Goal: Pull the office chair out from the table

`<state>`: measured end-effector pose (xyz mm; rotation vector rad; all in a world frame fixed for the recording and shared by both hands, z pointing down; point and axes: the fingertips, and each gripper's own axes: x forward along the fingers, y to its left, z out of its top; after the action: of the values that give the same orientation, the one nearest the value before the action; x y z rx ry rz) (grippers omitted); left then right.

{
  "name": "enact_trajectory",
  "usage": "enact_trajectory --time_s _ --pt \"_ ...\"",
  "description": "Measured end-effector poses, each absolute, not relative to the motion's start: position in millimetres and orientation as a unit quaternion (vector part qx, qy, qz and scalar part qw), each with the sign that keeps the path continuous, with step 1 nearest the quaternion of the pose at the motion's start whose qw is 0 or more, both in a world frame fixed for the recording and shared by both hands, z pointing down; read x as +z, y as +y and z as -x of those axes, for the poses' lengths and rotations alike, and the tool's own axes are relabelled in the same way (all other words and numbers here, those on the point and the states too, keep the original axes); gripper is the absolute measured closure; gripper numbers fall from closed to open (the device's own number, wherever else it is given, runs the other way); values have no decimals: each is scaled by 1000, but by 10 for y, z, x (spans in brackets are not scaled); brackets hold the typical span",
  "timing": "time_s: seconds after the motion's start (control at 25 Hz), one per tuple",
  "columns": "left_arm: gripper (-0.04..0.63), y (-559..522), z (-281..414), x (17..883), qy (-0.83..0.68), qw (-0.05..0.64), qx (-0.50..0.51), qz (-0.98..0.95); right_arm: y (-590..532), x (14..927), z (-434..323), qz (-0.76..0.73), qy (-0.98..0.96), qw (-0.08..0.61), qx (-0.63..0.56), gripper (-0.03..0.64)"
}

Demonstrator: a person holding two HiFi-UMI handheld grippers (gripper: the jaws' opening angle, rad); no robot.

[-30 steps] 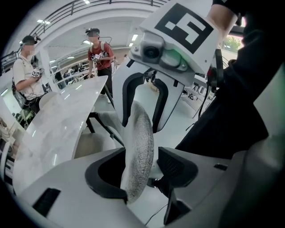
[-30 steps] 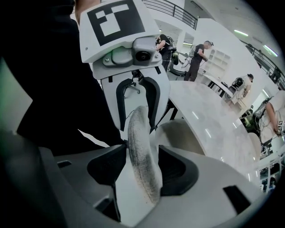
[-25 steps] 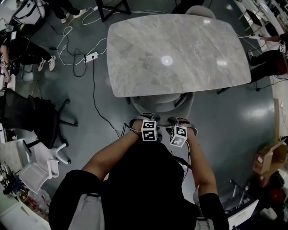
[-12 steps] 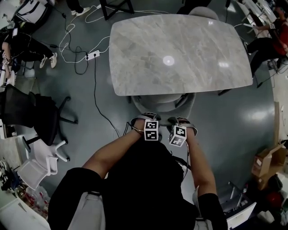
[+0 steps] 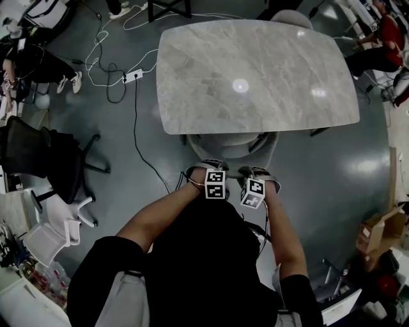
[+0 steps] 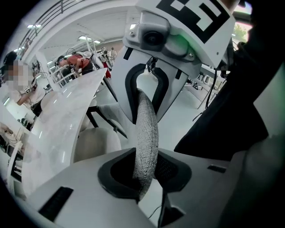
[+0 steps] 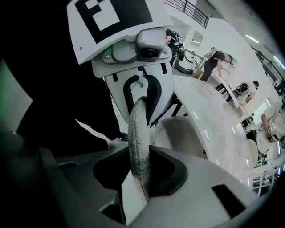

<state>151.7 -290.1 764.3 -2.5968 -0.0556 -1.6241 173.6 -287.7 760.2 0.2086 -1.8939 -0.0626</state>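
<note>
**Both grippers pinch the office chair's back, with the chair tucked under the table's near edge.**

The left gripper (image 5: 204, 167) and right gripper (image 5: 254, 171) have just been closing their jaws. Each now clasps the padded backrest rim (image 6: 147, 129), side by side at its top. The office chair (image 5: 231, 148) has its seat under the near edge of the table (image 5: 255, 70). The hold is thin and high, so I judge that a sharp or uneven tug could slip the fabric from the pads or swing the chair against the table. The floor cable (image 5: 135, 128) to its left might snag the base. Count: one black chair (image 5: 38, 159) well off left, two grippers, one gripped chair, one table, and one more pale chair (image 5: 287, 16) at the far edge.
</note>
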Motion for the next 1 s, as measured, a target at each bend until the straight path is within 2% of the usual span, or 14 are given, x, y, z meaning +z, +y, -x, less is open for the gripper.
enact_trajectory --time_s 1.0 --pt "512 -2823 -1479 7619 -17 33 -535 844 -2772 7555 -1697 -92 -809 581 -16 526"
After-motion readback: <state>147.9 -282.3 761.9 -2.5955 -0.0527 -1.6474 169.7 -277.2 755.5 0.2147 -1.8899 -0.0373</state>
